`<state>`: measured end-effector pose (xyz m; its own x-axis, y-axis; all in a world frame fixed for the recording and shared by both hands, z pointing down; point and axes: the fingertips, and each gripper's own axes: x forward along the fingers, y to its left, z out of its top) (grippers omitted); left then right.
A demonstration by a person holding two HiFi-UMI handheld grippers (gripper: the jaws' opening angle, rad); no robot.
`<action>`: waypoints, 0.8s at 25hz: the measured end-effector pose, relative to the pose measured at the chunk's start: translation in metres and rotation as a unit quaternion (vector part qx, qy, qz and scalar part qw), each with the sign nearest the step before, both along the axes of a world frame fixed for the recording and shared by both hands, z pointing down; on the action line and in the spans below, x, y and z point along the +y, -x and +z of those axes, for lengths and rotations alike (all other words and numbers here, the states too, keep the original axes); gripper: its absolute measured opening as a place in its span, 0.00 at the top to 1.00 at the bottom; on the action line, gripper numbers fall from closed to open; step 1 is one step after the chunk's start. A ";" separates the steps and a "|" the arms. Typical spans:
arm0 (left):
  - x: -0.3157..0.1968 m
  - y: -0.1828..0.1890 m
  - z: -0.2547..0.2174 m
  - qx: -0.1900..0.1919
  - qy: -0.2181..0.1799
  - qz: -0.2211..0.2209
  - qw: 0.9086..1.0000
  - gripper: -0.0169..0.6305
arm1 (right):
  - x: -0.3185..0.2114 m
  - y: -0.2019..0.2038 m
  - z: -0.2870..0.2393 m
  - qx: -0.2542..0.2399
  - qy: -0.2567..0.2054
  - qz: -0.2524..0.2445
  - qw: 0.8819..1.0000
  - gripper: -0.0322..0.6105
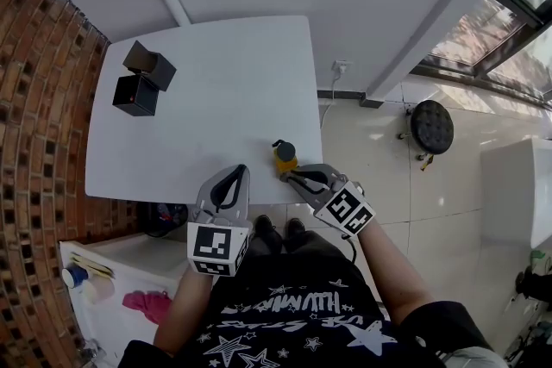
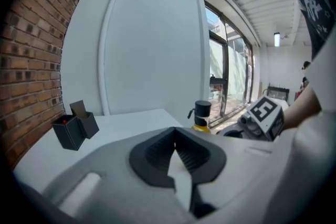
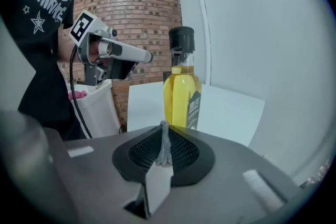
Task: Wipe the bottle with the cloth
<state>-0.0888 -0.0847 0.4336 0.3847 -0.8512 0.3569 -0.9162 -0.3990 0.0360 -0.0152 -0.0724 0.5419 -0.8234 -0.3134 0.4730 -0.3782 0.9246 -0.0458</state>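
Observation:
A bottle (image 1: 285,156) of yellow liquid with a black cap stands upright near the front edge of the white table (image 1: 216,82). My right gripper (image 1: 291,175) is just in front of it. Its jaws are shut on a thin grey strip of cloth (image 3: 164,144), and the bottle (image 3: 182,92) rises close behind their tips (image 3: 164,126). My left gripper (image 1: 236,175) hovers at the table's front edge, left of the bottle. It is shut with nothing between its fingers (image 2: 174,131). In the left gripper view the bottle (image 2: 201,115) stands ahead and to the right.
Two black boxes (image 1: 142,82) sit at the table's far left, also seen as boxes (image 2: 73,126) in the left gripper view. A brick wall runs along the left. A white cabinet with a pink rag (image 1: 147,303) is at lower left, and a black stool (image 1: 431,127) stands on the floor at right.

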 end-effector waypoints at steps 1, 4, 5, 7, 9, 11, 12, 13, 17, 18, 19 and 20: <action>0.001 0.000 0.001 0.000 0.001 -0.001 1.000 0.97 | 0.000 0.000 0.003 0.001 0.004 0.004 1.000 0.89; 0.003 0.002 0.002 -0.002 0.004 -0.006 1.000 0.97 | -0.002 0.001 0.014 0.007 0.012 0.010 1.000 0.89; 0.004 0.004 0.003 -0.003 0.004 -0.008 1.000 0.97 | -0.003 0.001 0.017 0.009 0.016 0.012 1.000 0.89; 0.005 0.007 0.004 -0.007 0.002 -0.013 1.000 0.97 | -0.005 0.001 0.022 0.014 0.024 0.015 1.000 0.89; 0.006 0.009 0.005 -0.008 0.003 -0.015 1.000 0.97 | -0.006 0.002 0.027 0.020 0.028 0.016 0.999 0.89; 0.008 0.008 0.005 -0.004 0.007 -0.016 1.000 0.97 | -0.006 0.002 0.029 0.023 0.030 0.017 0.999 0.89; 0.008 0.008 0.004 -0.003 0.008 -0.017 1.000 0.97 | -0.006 0.002 0.029 0.022 0.030 0.018 0.999 0.89; 0.008 0.009 0.004 -0.003 0.008 -0.018 1.000 0.97 | -0.006 0.002 0.029 0.023 0.030 0.018 0.999 0.89; 0.009 0.011 0.006 -0.005 0.009 -0.020 1.000 0.97 | -0.006 0.000 0.030 0.024 0.035 0.026 0.999 0.89; 0.009 0.010 0.006 -0.005 0.009 -0.020 1.000 0.97 | -0.006 -0.001 0.030 0.022 0.039 0.030 0.999 0.89; 0.009 0.010 0.007 -0.004 0.009 -0.020 1.000 0.97 | -0.006 -0.003 0.029 0.020 0.043 0.033 0.998 0.89; 0.008 0.010 0.008 -0.004 0.009 -0.020 1.000 0.97 | -0.006 -0.005 0.028 0.020 0.047 0.036 0.998 0.89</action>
<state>-0.0988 -0.0764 0.4413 0.3478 -0.8594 0.3748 -0.9318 -0.3612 0.0362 -0.0097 -0.0782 0.5701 -0.7802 -0.3229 0.5357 -0.4464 0.8874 -0.1152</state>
